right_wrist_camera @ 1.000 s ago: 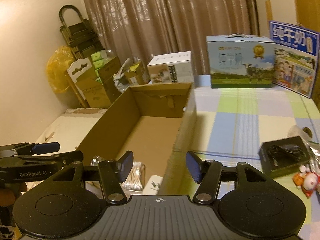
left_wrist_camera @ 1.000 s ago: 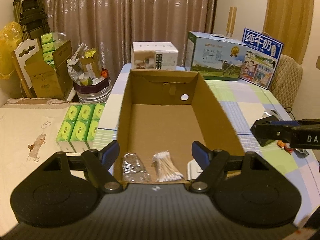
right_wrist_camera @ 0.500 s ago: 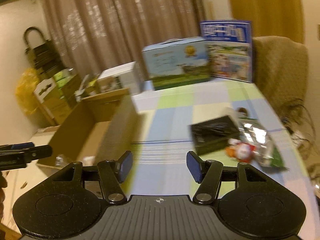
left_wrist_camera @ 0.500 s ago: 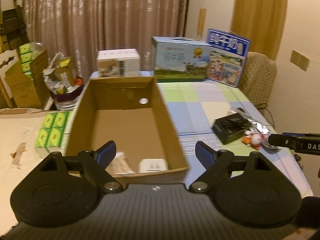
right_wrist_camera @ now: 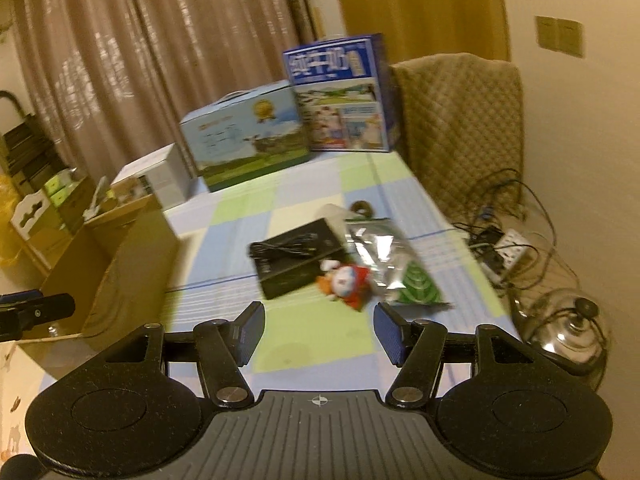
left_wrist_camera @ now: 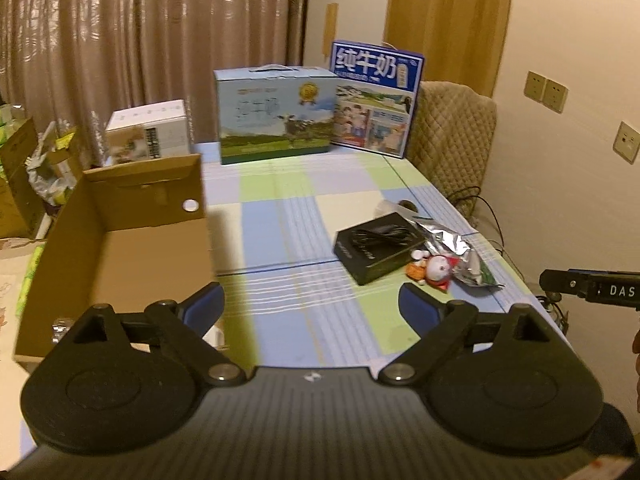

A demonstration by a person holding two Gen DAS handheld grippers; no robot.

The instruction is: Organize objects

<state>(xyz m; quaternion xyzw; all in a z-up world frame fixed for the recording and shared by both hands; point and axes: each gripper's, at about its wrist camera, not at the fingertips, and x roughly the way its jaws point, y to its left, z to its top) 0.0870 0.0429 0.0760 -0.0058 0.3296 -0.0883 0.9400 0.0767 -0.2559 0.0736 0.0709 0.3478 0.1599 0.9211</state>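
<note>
Two tongs empty: left tongs (left_wrist_camera: 311, 306) opening wide, right tongs (right_wrist_camera: 319, 333) half open. Step: reaching for loose items. Cardboard box (left_wrist_camera: 120, 240) holds small items, near end only. Right of box on surface (left_wrist_camera: 280, 216): black case (left_wrist_camera: 378, 250), toy (left_wrist_camera: 434, 270), foil bag (left_wrist_camera: 456, 250). Next: close on one.

Both grippers are held tilted downward over the checked tablecloth (left_wrist_camera: 304, 216). The left gripper (left_wrist_camera: 311, 308) is carried with its jaws opening wide, nothing between them. The right gripper (right_wrist_camera: 319, 338) is held about half open and empty, its tip seen at the tablecloth's right edge from the left wrist view.
</note>
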